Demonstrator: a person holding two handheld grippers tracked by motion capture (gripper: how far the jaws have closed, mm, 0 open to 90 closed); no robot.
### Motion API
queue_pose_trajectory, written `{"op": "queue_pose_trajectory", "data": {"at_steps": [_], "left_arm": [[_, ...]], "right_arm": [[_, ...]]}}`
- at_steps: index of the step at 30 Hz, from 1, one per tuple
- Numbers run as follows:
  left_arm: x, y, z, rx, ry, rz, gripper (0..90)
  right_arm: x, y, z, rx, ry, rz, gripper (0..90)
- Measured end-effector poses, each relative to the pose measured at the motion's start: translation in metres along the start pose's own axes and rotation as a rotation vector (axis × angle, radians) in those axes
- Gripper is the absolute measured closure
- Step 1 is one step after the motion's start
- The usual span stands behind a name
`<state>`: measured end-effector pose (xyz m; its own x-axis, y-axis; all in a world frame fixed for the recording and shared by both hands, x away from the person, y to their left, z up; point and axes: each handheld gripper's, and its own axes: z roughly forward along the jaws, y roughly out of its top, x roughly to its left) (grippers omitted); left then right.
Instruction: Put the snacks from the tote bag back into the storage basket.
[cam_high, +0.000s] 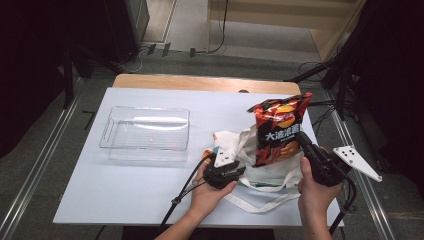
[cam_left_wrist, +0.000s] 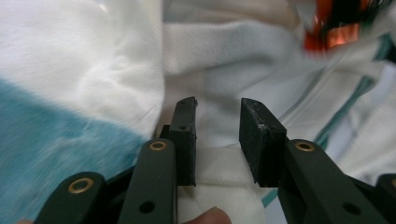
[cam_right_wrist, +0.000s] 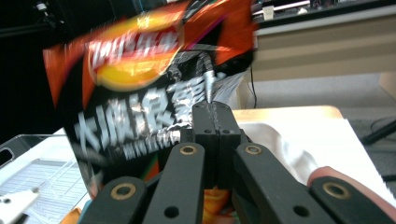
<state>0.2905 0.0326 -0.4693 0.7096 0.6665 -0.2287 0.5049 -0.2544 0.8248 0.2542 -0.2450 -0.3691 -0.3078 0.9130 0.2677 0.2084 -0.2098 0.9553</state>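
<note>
A red and black chip bag (cam_high: 277, 127) stands upright, its lower part inside a white tote bag (cam_high: 239, 142) with teal trim lying on the table. My right gripper (cam_high: 302, 138) is shut on the chip bag's right edge; in the right gripper view its jaws (cam_right_wrist: 217, 122) meet flat on the crinkled foil of the chip bag (cam_right_wrist: 140, 88). My left gripper (cam_high: 241, 170) sits at the tote's left rim. In the left gripper view its jaws (cam_left_wrist: 217, 135) stand apart, with white tote fabric (cam_left_wrist: 219, 70) behind them and a strip of it lying low between them, unpressed.
An empty clear plastic tray (cam_high: 107, 136) sits at the table's left, and its corner appears in the right gripper view (cam_right_wrist: 28, 172). The white tabletop (cam_high: 125, 192) ends close to the person's forearms. Tote straps (cam_high: 260, 205) loop toward the front edge. Cables trail from both grippers.
</note>
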Motion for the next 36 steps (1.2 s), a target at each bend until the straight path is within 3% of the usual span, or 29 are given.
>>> {"op": "queue_pose_trajectory", "data": {"at_steps": [2,6,9,16,20,26,30,32,35,36], "left_arm": [[0.000,0.003,-0.007,-0.031,-0.002,-0.008,66.6],[-0.002,0.017,-0.026,-0.138,-0.032,-0.006,63.9],[-0.002,0.026,-0.033,-0.189,-0.077,-0.021,60.9],[-0.003,0.044,-0.036,-0.250,-0.145,-0.062,48.8],[-0.006,0.053,-0.039,-0.291,-0.142,-0.067,46.4],[-0.010,0.066,-0.039,-0.304,-0.130,-0.095,44.9],[-0.017,0.078,-0.040,-0.299,-0.077,-0.083,48.8],[-0.018,0.083,-0.041,-0.301,-0.035,-0.085,57.8],[-0.017,0.089,-0.043,-0.294,-0.021,-0.092,72.2],[-0.017,0.090,-0.044,-0.290,-0.038,-0.089,78.3]], "right_arm": [[0.003,0.001,0.000,-0.002,0.004,-0.018,90.0],[0.005,-0.003,0.002,0.006,0.002,-0.027,90.0],[0.004,-0.006,0.002,0.011,0.000,-0.028,90.0],[0.003,-0.008,0.001,0.011,0.001,-0.038,90.0],[0.003,-0.009,0.001,0.016,-0.002,-0.036,90.0],[0.006,-0.013,-0.001,0.020,0.000,-0.044,90.0],[0.013,-0.016,-0.005,0.022,0.009,-0.086,90.0],[0.016,-0.017,-0.007,0.024,0.011,-0.100,90.0],[0.019,-0.021,-0.009,0.031,0.020,-0.119,90.0],[0.019,-0.022,-0.009,0.032,0.020,-0.121,90.0]]}}
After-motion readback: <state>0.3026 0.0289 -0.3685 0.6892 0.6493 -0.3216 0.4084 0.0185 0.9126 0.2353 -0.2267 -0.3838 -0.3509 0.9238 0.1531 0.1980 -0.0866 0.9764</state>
